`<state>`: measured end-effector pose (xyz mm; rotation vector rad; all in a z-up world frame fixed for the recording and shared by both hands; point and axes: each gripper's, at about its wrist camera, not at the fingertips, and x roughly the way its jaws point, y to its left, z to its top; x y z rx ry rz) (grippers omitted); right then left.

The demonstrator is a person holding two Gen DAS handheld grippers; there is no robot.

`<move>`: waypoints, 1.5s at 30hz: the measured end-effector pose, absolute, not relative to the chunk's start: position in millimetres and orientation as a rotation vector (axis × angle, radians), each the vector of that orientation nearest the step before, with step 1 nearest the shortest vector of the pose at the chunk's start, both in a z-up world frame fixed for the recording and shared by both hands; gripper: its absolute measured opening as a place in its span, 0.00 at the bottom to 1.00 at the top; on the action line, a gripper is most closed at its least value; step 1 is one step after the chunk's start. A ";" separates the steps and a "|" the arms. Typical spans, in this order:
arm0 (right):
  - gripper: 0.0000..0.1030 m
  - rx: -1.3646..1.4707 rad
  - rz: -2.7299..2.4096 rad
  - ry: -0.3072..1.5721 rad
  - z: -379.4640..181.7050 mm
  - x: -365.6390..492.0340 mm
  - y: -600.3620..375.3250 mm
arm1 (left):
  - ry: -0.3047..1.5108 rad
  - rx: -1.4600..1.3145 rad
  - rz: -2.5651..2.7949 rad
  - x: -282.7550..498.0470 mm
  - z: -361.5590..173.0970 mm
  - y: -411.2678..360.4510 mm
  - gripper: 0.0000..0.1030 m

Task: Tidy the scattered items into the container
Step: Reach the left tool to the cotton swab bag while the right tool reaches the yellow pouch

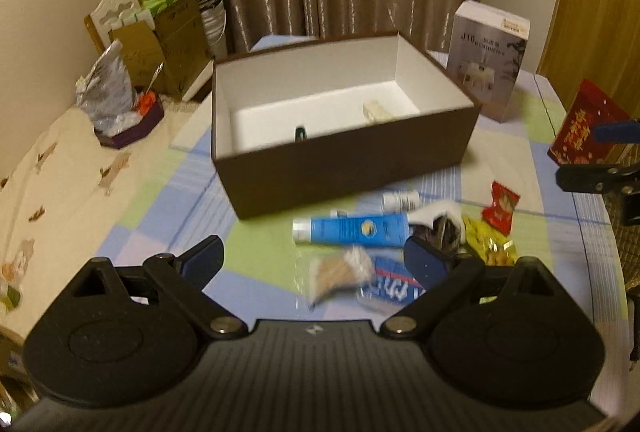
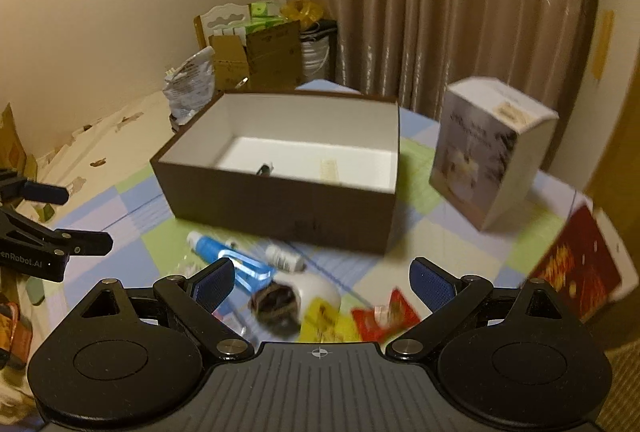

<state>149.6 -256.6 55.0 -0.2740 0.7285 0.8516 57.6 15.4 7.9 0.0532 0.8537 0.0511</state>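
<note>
A brown open box [image 1: 344, 164] with a white inside stands mid-table; it also shows in the right wrist view [image 2: 280, 200]. Inside lie a small dark item [image 1: 301, 133] and a pale block [image 1: 376, 110]. In front of the box lie a blue tube [image 1: 352, 230], a small white bottle [image 1: 400, 200], a bag of cotton swabs [image 1: 340, 272], a blue-white packet [image 1: 390, 288], a white and dark object [image 2: 296, 296], a yellow packet [image 1: 488, 242] and a red packet [image 1: 502, 208]. My left gripper [image 1: 316, 260] is open above the swabs. My right gripper [image 2: 322, 280] is open above the packets.
A grey carton [image 1: 488, 60] stands right of the brown box. A red printed box [image 1: 584, 128] lies at the table's right edge. A foil bag [image 1: 108, 92] in a purple tray and cardboard boxes [image 1: 160, 44] sit at the left on a beige cloth.
</note>
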 end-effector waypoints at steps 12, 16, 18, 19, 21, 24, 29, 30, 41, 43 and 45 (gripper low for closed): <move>0.96 -0.237 0.816 0.822 8.2 114.8 -284.1 | 0.940 0.106 0.035 18.9 -42.2 1.7 0.87; 0.96 -0.226 0.784 0.881 -13.4 113.8 -287.9 | 0.966 0.127 0.030 13.2 -58.7 2.2 0.85; 0.96 -0.221 0.771 0.908 -22.8 114.1 -289.4 | 0.981 0.124 0.026 13.4 -65.8 4.7 0.83; 0.96 -0.221 0.765 0.918 -26.9 114.1 -289.8 | 0.986 0.125 0.022 14.4 -68.9 6.1 0.82; 0.96 -0.222 0.753 0.939 -34.5 114.2 -290.5 | 0.992 0.134 0.013 17.3 -75.0 8.8 0.78; 0.96 -0.219 0.736 0.970 -44.7 115.1 -291.3 | 0.990 0.157 -0.001 24.1 -81.7 12.8 0.74; 0.96 -0.216 0.710 1.006 -58.1 117.8 -289.3 | 0.990 0.226 -0.029 37.3 -91.8 17.4 0.73; 0.96 -0.214 0.702 1.013 -60.6 119.4 -288.6 | 0.993 0.242 -0.036 40.2 -94.4 18.3 0.72; 0.96 -0.171 0.654 1.058 -79.2 147.9 -282.7 | 0.973 0.457 -0.158 68.8 -121.6 19.9 0.60; 0.96 -0.161 0.656 1.059 -80.5 152.1 -282.8 | 0.958 0.504 -0.194 74.7 -124.3 20.2 0.60; 0.96 -0.155 0.651 1.062 -81.8 156.8 -283.2 | 0.940 0.548 -0.235 80.6 -126.0 19.5 0.60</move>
